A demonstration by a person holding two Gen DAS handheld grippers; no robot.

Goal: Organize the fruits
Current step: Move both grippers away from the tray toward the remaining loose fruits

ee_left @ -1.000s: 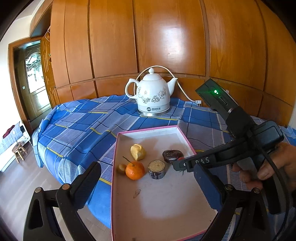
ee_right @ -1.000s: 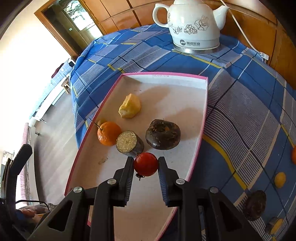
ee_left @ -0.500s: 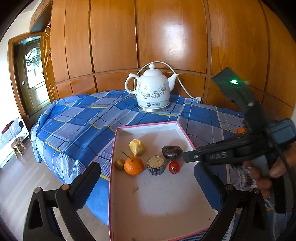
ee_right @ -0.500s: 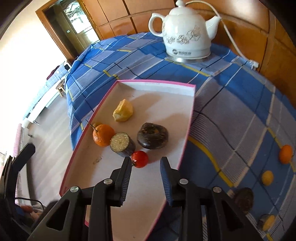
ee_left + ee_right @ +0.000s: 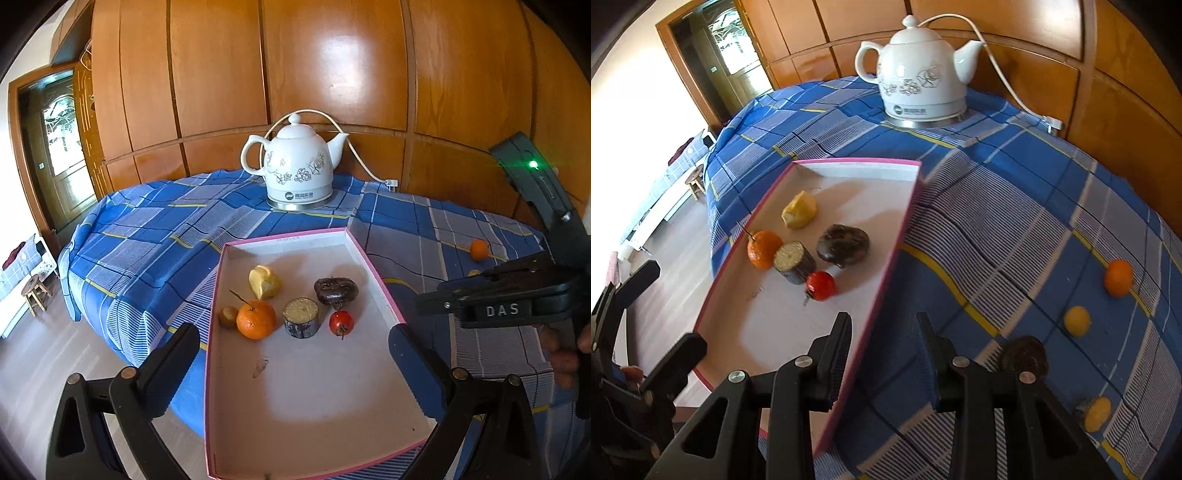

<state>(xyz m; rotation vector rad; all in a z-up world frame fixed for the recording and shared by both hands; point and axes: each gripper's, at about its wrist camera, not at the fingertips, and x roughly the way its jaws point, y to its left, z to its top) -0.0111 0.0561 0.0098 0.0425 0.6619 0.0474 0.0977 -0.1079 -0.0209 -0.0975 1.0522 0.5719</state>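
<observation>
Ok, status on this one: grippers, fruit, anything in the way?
Right gripper jaws just opened, empty, above tray edge. Left gripper open, empty. Red fruit lies in tray; orange and others wait on cloth. Nothing in the way.

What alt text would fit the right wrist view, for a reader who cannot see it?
The right gripper, open and empty, hangs over the rim of a shallow pink-edged tray holding a small red fruit beside four other pieces. On the blue checked cloth lie more fruits, including a loose orange, behind them a white ceramic kettle.
</observation>
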